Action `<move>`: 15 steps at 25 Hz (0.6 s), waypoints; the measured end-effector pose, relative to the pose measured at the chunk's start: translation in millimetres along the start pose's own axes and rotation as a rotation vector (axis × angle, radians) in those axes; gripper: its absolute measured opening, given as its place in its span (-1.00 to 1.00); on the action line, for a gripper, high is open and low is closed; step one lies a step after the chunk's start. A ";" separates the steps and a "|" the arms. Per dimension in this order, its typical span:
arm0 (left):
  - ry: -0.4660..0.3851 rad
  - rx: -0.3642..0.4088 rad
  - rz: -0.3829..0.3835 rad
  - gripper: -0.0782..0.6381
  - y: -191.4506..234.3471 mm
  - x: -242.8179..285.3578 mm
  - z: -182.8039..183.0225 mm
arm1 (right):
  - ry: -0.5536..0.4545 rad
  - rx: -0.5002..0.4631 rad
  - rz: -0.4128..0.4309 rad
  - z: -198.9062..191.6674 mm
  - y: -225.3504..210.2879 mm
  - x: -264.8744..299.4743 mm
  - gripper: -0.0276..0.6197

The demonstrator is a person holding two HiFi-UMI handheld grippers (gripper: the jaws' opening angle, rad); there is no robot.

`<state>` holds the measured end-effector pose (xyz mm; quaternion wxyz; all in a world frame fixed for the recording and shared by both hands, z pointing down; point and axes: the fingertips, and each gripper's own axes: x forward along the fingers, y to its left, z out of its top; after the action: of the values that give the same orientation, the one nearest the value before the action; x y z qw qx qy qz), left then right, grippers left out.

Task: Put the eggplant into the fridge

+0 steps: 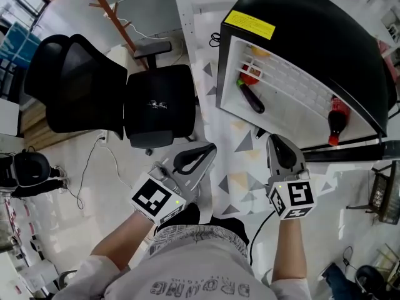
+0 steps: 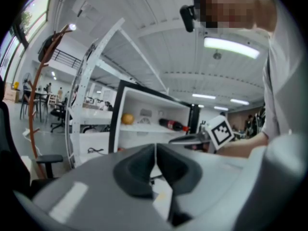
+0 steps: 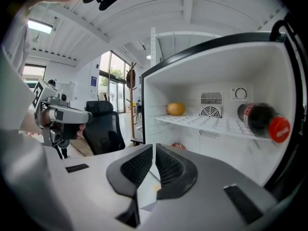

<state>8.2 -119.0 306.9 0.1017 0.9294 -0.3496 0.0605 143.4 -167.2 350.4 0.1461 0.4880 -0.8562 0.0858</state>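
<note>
The eggplant lies inside the open fridge; facing it, the left tool and right tool are pinched together, empty.

Wire fridge shelf carries yellow fruit, red-capped bottle lying sideways.

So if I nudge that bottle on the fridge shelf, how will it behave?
The bottle lies on its side on the wire shelf, so it would probably roll. It looks dark throughout, so it is likely full and fairly heavy for its size.
</note>
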 end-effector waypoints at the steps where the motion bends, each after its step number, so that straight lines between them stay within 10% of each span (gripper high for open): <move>1: 0.005 0.013 0.000 -0.75 -0.2 -1.8 0.5 | -0.008 0.004 -0.006 2.3 2.2 -3.9 -0.86; 15: -0.004 0.078 -0.023 -0.75 -4.1 -22.5 16.8 | -0.103 0.030 -0.019 37.9 33.0 -36.7 -0.90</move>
<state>-5.3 -105.5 285.8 0.0655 0.9367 -0.3364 0.0712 126.4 -131.6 302.2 0.0953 0.5022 -0.8565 0.0717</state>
